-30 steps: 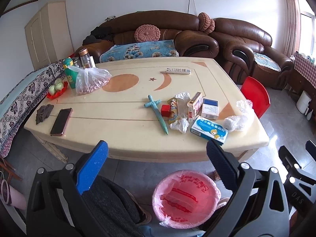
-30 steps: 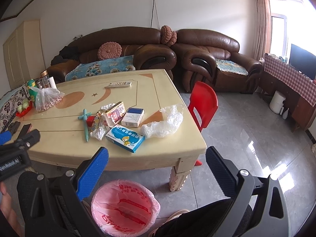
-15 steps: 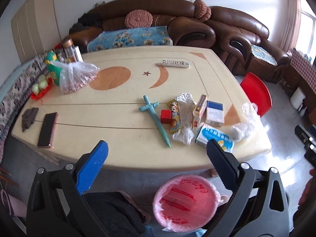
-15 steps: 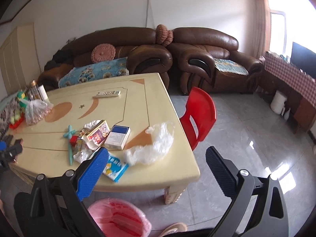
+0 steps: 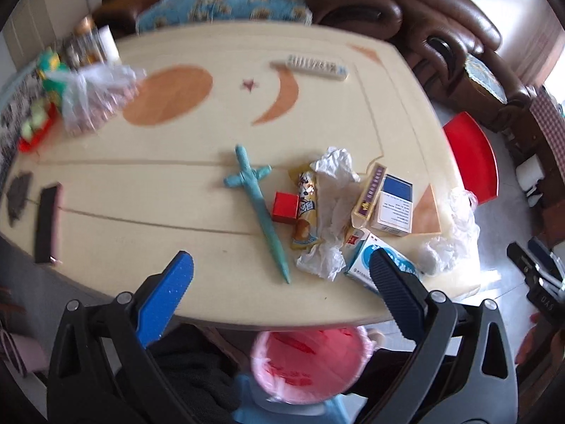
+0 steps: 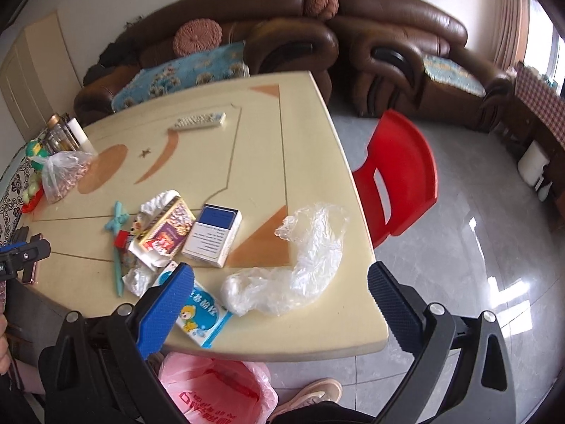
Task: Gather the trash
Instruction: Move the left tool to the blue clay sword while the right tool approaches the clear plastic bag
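A crumpled clear plastic bag [image 6: 296, 268] sprawls at lower centre of the right wrist view, beside a blue-and-white carton [image 6: 199, 312] lying flat at the table's near edge. Up-left sit a white-and-blue box [image 6: 213, 235], a patterned packet [image 6: 167, 231] and wadded white wrappers [image 5: 335, 190] (one snack wrapper [image 5: 305, 208] alongside). A pink-lined bin [image 5: 310, 362] stands at bottom centre.

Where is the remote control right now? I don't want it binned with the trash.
The remote control lies on the far half of the table, beyond the crescent inlay, well apart from the litter; the left wrist view shows it too.
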Motion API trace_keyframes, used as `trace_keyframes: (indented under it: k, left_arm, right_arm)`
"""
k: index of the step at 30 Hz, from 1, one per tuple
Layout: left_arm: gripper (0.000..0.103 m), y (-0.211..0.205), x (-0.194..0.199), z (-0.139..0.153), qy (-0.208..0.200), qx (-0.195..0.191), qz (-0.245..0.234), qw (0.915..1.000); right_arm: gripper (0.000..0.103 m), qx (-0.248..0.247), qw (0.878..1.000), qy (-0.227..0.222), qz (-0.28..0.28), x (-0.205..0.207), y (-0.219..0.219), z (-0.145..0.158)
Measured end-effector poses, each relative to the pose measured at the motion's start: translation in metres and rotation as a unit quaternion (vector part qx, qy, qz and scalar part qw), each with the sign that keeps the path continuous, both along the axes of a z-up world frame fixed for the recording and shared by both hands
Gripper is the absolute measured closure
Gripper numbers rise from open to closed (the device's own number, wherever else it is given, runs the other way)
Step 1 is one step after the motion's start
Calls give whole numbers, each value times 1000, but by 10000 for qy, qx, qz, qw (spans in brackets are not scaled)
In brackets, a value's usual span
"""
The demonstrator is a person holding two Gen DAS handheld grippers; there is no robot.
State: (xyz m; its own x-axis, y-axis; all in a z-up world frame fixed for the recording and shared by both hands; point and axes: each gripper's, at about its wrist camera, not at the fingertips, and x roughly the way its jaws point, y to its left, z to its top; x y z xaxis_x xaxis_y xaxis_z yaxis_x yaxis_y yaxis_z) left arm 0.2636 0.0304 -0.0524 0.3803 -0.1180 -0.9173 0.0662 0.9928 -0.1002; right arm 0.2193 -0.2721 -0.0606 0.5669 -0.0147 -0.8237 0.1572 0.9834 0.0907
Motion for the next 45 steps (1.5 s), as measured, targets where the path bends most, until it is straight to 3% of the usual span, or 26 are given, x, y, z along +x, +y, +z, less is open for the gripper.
trace_keyframes:
  k: [10,30,45]
  left_arm:
    - [6,20,57,-46,604,-403,557,9958]
    - [6,18,111,-99,1239,-190,844,9885]
    - [6,19,140,-136,1530,-47,996,9832]
  right_arm:
    - [6,390,9980,502,38,38,-16,-39]
    - [6,503,9928,1087,-98,85,-29,-83]
    - [6,601,9880,1419,-116,94,-34,-114]
